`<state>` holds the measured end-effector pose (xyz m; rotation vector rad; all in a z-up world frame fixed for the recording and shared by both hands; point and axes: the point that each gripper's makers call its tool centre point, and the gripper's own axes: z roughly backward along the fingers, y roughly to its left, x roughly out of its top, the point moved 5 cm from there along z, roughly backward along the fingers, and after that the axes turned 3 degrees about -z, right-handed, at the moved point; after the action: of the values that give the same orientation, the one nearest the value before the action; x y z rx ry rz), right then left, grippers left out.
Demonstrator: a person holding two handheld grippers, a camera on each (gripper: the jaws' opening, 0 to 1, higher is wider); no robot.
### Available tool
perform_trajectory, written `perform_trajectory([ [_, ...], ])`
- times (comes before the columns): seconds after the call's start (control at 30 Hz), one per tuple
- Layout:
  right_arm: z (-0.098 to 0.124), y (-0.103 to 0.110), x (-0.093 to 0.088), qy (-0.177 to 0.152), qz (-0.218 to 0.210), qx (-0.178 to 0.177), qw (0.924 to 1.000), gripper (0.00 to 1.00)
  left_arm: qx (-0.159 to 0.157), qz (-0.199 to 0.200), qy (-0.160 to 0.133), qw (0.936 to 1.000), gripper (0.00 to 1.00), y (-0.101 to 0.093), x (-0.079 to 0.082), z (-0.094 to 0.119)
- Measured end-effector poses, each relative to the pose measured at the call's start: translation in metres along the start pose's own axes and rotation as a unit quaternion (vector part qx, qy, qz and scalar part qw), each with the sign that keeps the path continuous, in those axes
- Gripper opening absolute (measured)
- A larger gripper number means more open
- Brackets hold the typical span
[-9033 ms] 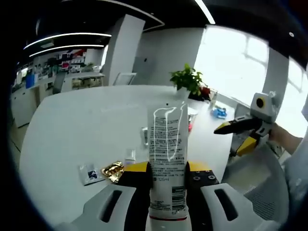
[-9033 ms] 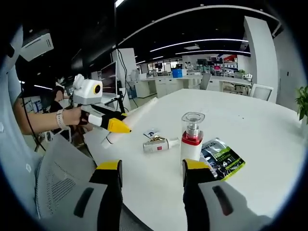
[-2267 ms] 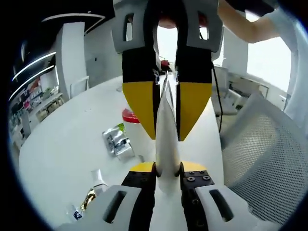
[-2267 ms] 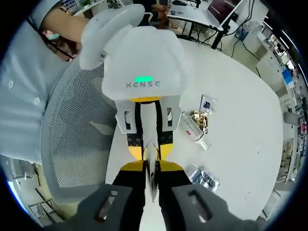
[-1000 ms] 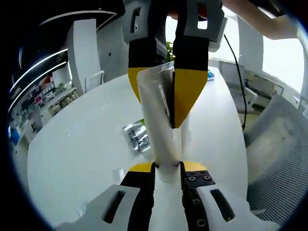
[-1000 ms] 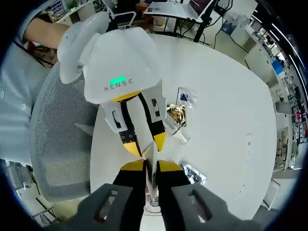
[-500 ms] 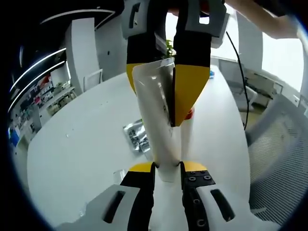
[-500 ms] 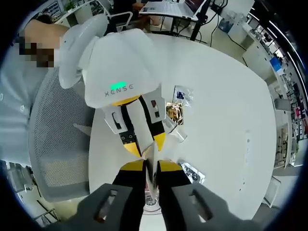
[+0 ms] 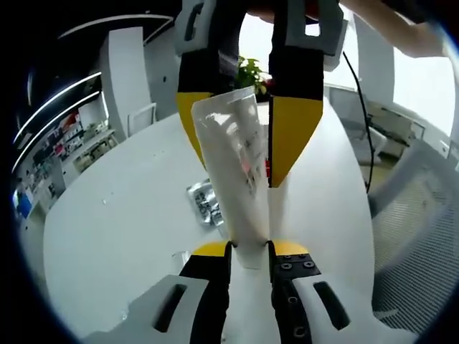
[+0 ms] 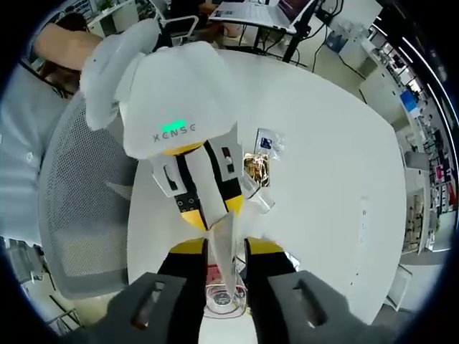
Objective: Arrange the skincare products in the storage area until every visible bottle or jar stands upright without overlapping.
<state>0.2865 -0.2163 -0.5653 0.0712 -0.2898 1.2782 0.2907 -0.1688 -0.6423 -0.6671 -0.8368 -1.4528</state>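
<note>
A white squeeze tube [image 9: 233, 179] is held up over the white table [image 9: 107, 215]. My left gripper [image 9: 249, 251] is shut on its lower end. My right gripper [image 9: 244, 172] comes down from above, its yellow jaws standing apart on either side of the tube's flat crimped end. In the right gripper view the tube [image 10: 226, 244] runs between my right gripper [image 10: 227, 252] and the left gripper [image 10: 211, 213] beyond it. A clear-capped pump bottle [image 10: 226, 297] with a red collar stands upright right below.
A small tube [image 10: 258, 193] lies flat on the table [image 10: 330, 158] beside a gold wrapper [image 10: 254, 166] and a small sachet [image 10: 269, 142]. A dark sachet [image 9: 204, 204] lies further along. A mesh chair [image 10: 79, 215] stands at the table's edge. A potted plant [image 9: 251, 72] sits far off.
My right gripper's jaws have spread apart from the tube's crimped end, which they pinched before. The tube has turned so its broad face shows. The left gripper keeps its hold.
</note>
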Motion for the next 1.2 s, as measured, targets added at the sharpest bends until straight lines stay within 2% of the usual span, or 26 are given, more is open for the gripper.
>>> perform_trajectory([
  [0.27,0.008,-0.003,-0.003,-0.020,-0.022,-0.020,0.9993,0.38,0.011,0.004,-0.003,0.9999,0.29,-0.003,-0.001,0.015],
  [0.4,0.012,-0.004,-0.009,-0.029,-0.036,-0.032,0.9984,0.46,0.016,0.020,-0.009,0.9996,0.33,-0.004,0.000,0.025],
  [0.5,0.014,-0.003,-0.014,-0.042,-0.063,-0.039,0.9964,0.52,0.022,0.024,-0.012,0.9994,0.37,-0.004,0.000,0.033],
  [0.63,0.014,0.000,-0.022,-0.047,-0.077,-0.046,0.9949,0.61,0.034,0.018,-0.010,0.9992,0.46,-0.004,-0.002,0.044],
  [0.8,0.015,0.002,-0.029,-0.065,-0.101,-0.063,0.9907,0.74,0.049,0.027,-0.014,0.9983,0.52,-0.001,-0.004,0.059],
  [1.0,0.018,0.007,-0.035,-0.096,-0.130,-0.069,0.9845,0.81,0.074,0.033,-0.019,0.9965,0.61,0.006,-0.001,0.076],
  [1.2,0.019,0.011,-0.041,-0.108,-0.140,-0.087,0.9804,0.89,0.087,0.046,-0.021,0.9949,0.68,0.008,0.001,0.090],
])
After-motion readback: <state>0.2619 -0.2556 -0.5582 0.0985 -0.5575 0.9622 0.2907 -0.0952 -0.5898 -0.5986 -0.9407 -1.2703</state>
